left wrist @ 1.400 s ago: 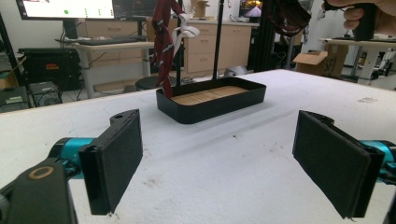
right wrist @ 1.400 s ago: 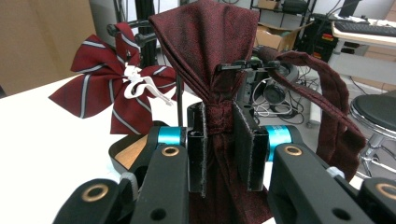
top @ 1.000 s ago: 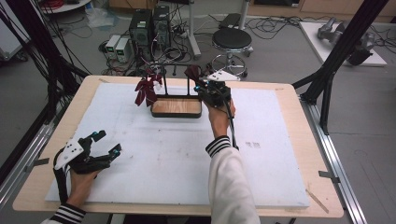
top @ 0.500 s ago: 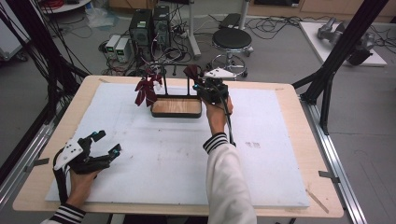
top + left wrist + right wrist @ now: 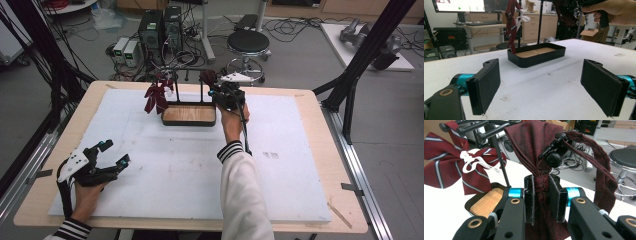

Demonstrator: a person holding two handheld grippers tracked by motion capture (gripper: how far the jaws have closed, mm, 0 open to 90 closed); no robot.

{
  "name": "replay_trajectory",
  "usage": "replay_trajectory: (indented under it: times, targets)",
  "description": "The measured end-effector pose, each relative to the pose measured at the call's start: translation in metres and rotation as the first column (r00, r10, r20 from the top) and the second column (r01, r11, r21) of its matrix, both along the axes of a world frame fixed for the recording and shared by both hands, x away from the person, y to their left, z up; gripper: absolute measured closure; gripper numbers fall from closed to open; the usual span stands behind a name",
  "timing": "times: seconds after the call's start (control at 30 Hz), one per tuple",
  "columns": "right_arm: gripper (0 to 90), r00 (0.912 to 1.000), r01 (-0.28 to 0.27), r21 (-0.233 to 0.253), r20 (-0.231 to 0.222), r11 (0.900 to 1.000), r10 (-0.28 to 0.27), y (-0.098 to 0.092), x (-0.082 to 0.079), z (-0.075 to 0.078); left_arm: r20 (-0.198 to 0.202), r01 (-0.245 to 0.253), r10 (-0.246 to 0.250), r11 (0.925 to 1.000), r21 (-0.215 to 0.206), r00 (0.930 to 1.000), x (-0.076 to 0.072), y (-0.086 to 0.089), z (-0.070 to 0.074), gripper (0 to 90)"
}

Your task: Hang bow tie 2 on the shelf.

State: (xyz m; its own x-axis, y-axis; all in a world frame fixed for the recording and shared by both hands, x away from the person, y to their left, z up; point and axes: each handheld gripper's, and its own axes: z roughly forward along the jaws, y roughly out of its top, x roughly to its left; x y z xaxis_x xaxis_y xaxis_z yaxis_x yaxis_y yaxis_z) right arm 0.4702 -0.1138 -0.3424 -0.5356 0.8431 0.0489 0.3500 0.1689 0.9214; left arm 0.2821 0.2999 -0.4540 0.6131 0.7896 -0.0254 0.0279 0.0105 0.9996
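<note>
Dull woven cloth, deep maroon with a fine speckled weave, in the plain bow tie, pinched at its knot between felt-like matt black pads of the right tongs. Smooth striped cloth, maroon with pale lines, in the second bow tie, tied off with white elastic cord. Black metal rods with a slight sheen in the stand. Matt black plastic tray with a light, bare wood floor. Rough white foam-like sheet, scuffed and speckled, over the pale wooden table. Left tongs: fuzzy matt black pads, glossy teal metal collars, satin black plastic arms.
</note>
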Motion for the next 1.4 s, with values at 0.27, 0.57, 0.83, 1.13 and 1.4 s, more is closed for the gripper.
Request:
replay_trajectory:
  times: [0.27,0.57,0.83,1.13,1.4]
  targets:
    - [76.4,0.9994,0.012,0.003,-0.032,1.000,-0.012,0.000,0.004,-0.004,0.002,0.000,0.000,1.0000,-0.001,1.0000,0.000,0.000,0.000,16.4]
    - [76.4,0.9978,0.016,-0.012,-0.065,1.000,-0.017,0.000,0.008,-0.008,0.003,0.001,-0.001,1.0000,0.000,1.0000,0.000,0.000,0.000,16.4]
    - [76.3,0.9952,0.005,-0.045,-0.098,0.999,-0.010,0.002,0.010,-0.014,0.003,0.001,-0.001,1.0000,-0.001,1.0000,0.000,0.000,0.000,16.4]
    - [71.8,0.9970,-0.015,-0.053,-0.076,0.998,0.011,0.002,0.009,-0.011,0.003,0.002,-0.002,1.0000,-0.001,1.0000,0.000,0.000,0.000,16.4]
    - [30.6,0.9941,-0.056,-0.064,-0.096,0.996,0.050,0.003,0.006,-0.010,0.003,0.002,-0.002,1.0000,0.000,1.0000,0.000,0.000,0.000,16.4]
